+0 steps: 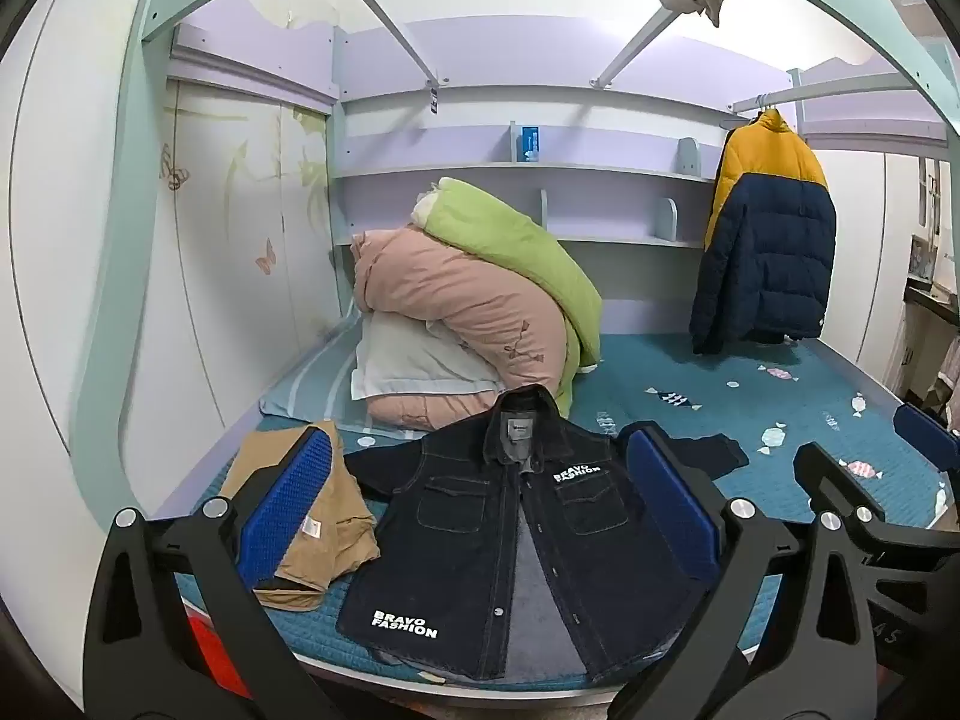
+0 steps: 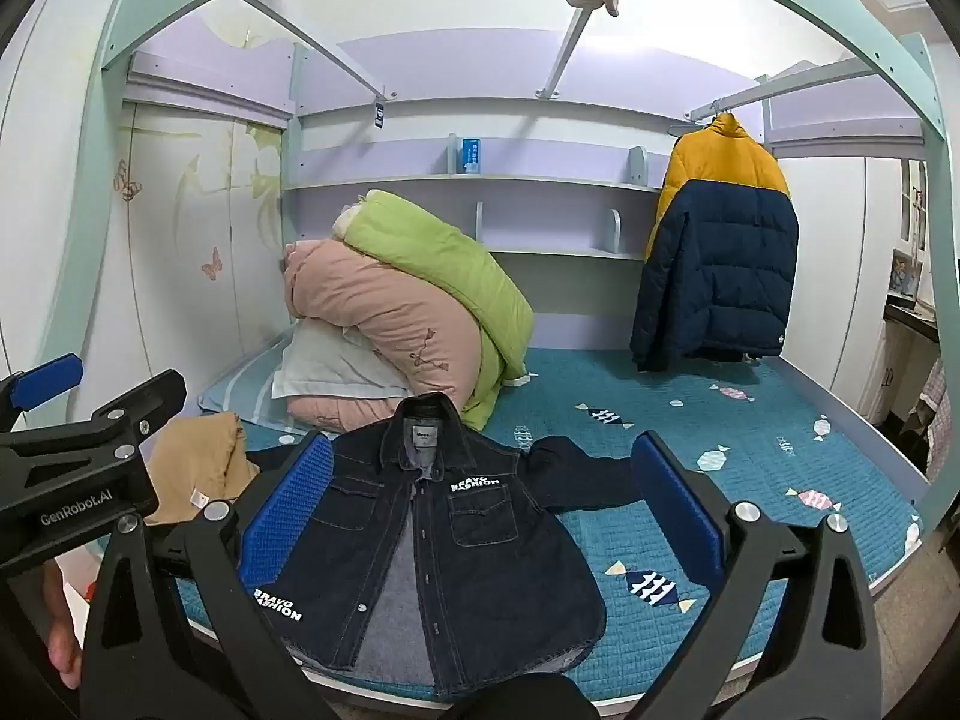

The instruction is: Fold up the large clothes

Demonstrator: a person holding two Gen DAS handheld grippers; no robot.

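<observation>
A dark denim jacket point(image 1: 480, 546) with white "BRAVO FASHION" print lies front up and unbuttoned on the teal bed point(image 1: 780, 480), collar toward the far side. It also shows in the right wrist view point(image 2: 480, 546), one sleeve stretched right. My left gripper point(image 1: 480, 516) is open and empty, held above the jacket near the bed's front edge. My right gripper point(image 2: 480, 522) is open and empty, also above the jacket. The right gripper shows at the right edge of the left wrist view point(image 1: 870, 480); the left gripper shows at the left of the right wrist view point(image 2: 90, 420).
A folded tan garment point(image 1: 300, 516) lies left of the jacket. Rolled pink and green quilts point(image 1: 480, 300) and a pillow point(image 1: 414, 372) are piled at the back left. A yellow and navy puffer jacket point(image 1: 768, 240) hangs at the back right. Shelves point(image 1: 540, 171) line the far wall.
</observation>
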